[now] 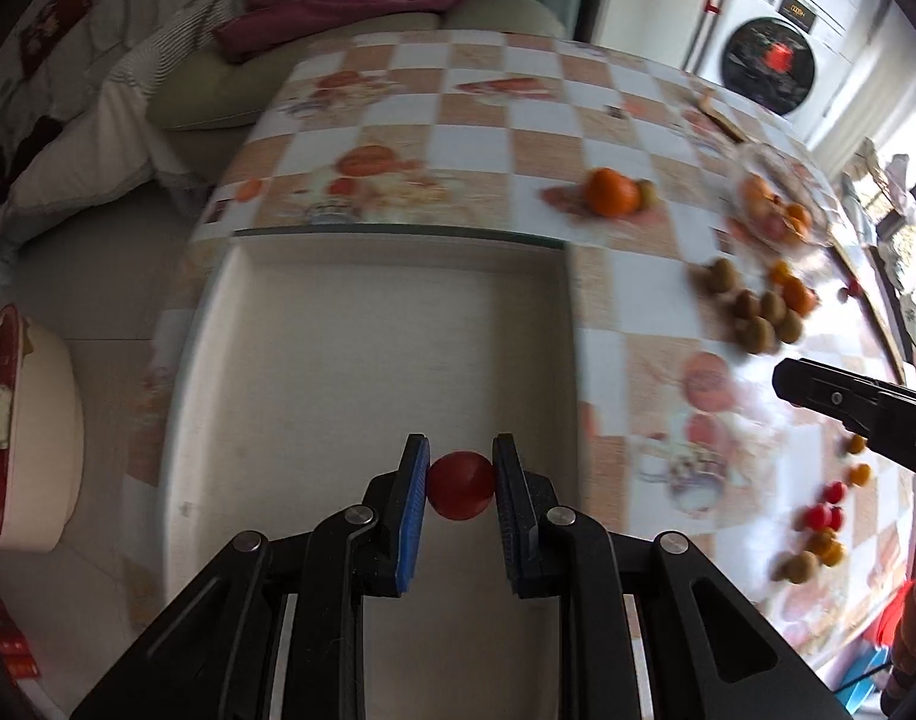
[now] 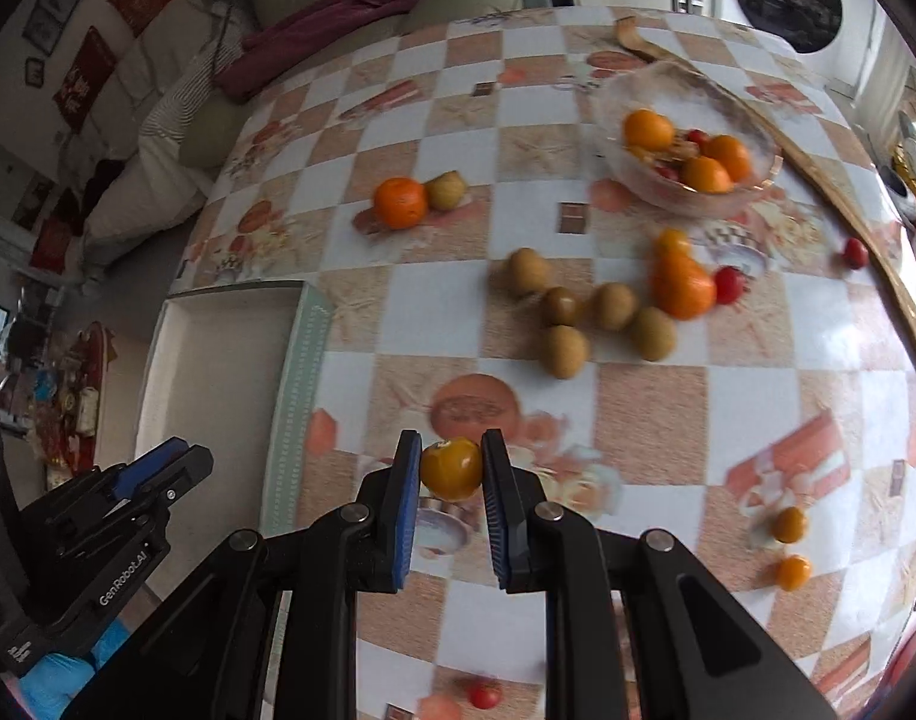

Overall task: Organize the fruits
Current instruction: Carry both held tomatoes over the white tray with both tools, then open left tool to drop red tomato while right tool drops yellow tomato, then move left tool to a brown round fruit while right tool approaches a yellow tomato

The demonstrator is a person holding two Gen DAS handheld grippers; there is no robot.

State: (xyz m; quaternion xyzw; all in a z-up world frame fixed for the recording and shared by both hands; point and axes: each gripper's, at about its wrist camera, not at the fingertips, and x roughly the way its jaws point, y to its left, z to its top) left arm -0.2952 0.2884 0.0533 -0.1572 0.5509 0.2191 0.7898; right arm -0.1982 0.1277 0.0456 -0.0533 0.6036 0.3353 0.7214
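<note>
A: Left wrist view: left gripper (image 1: 460, 483) clamped on a small round red cherry tomato (image 1: 461, 485), hanging over the shallow white rectangular tray (image 1: 314, 360). Tomato right between the blue pads, above the tray's near half. Can't make out the tray's pale green rim here, and pretty blurry overall.

B: Right wrist view: right gripper (image 2: 452, 471) pinching a small round yellow-orange cherry tomato (image 2: 451, 469), over the checkered orange-and-white tablecloth (image 2: 637, 420), just right of that tray. Also the inside of the clear glass bowl (image 2: 685, 138), with oranges and a couple of red bits in it. Just a smear in the other view.

A: Anything in the way?

B: Cluster of brownish-green round fruits (image 2: 589, 312) mid-table, beside a big orange pear-shaped fruit (image 2: 679, 282). Lone round orange tangerine (image 2: 399, 202) touching another brownish fruit further back. Loose small tomatoes scattered right and near edge. Left tool visible low left, over the tray side.
</note>
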